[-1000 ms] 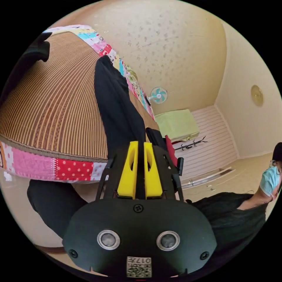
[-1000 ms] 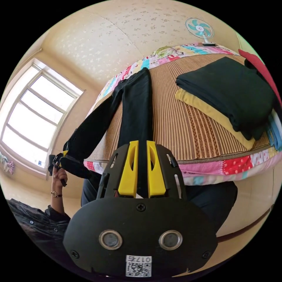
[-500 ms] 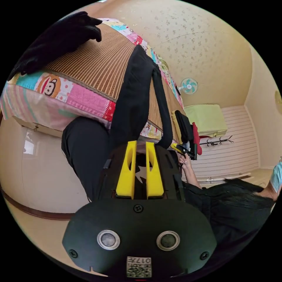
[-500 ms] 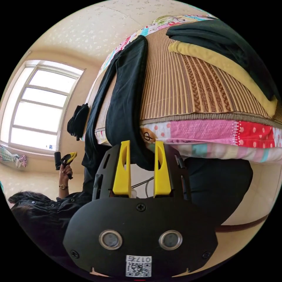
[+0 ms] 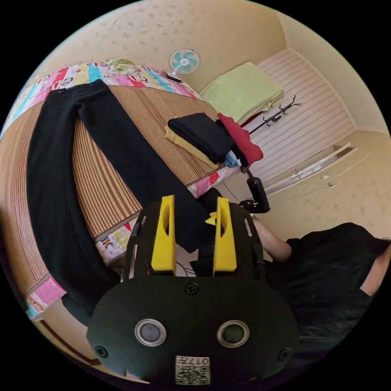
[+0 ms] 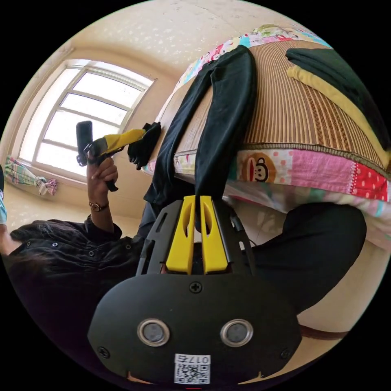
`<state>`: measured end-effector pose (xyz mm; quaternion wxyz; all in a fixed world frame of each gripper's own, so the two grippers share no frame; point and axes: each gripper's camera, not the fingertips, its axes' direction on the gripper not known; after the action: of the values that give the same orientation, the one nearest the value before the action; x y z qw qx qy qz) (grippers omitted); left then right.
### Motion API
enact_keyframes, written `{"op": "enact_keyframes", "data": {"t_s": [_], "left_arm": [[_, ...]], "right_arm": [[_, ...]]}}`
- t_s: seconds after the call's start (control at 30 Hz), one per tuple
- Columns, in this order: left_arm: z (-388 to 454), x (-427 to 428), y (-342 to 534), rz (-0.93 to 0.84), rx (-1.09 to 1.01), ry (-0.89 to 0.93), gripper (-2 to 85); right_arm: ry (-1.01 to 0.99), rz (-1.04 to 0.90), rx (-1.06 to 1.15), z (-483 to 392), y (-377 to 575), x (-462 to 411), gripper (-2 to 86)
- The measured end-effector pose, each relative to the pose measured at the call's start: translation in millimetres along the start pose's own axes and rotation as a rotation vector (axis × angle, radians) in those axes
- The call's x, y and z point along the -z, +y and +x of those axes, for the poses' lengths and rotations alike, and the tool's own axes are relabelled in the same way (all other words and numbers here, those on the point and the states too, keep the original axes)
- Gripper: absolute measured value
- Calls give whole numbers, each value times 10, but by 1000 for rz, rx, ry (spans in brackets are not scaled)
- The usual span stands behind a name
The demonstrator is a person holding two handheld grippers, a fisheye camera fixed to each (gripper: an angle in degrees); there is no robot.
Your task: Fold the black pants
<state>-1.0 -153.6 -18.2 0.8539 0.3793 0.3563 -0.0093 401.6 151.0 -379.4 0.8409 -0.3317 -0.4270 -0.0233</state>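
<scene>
The black pants point(image 5: 122, 150) lie lengthwise on the woven mat of the bed point(image 5: 102, 191), waist at the far end, both leg ends hanging over the near edge. My left gripper point(image 5: 194, 199) is open above the bed edge, and one pant leg passes behind its jaws without touching them. My right gripper point(image 6: 198, 198) is shut on the hem of that hanging leg point(image 6: 228, 118), below the mattress. In the right gripper view the left gripper point(image 6: 140, 132) is held up in a hand, nothing in it. The right gripper's yellow tip point(image 5: 211, 220) shows at the hem.
A stack of folded clothes point(image 5: 203, 136) point(image 6: 338, 81) sits on the mat's right side. A small black item point(image 6: 144, 144) lies at the bed's left corner near the window point(image 6: 81, 114). The person point(image 5: 326, 264) crouches by the bed. A fan point(image 5: 184, 62) stands beyond.
My left gripper has opened, let go of its pant leg and risen above the bed. My right gripper opened briefly half a second ago and has shut on the leg's hem again.
</scene>
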Motion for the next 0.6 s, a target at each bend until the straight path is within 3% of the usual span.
{"op": "enact_keyframes", "data": {"t_s": [0.17, 0.27, 0.4, 0.6], "left_arm": [[173, -632, -380, -291, -56, -138, 136], [50, -823, -295, -363, -55, -139, 95], [-338, -593, 55, -226, 56, -26, 40], [-840, -189, 570, 47, 250, 211, 37]], "right_arm": [[-237, -1, 132, -394, -279, 19, 29], [-241, -82, 168, -384, -414, -100, 31], [-236, -314, 130, -37, -655, -261, 38], [-12, -86, -64, 641, -2060, 80, 151]]}}
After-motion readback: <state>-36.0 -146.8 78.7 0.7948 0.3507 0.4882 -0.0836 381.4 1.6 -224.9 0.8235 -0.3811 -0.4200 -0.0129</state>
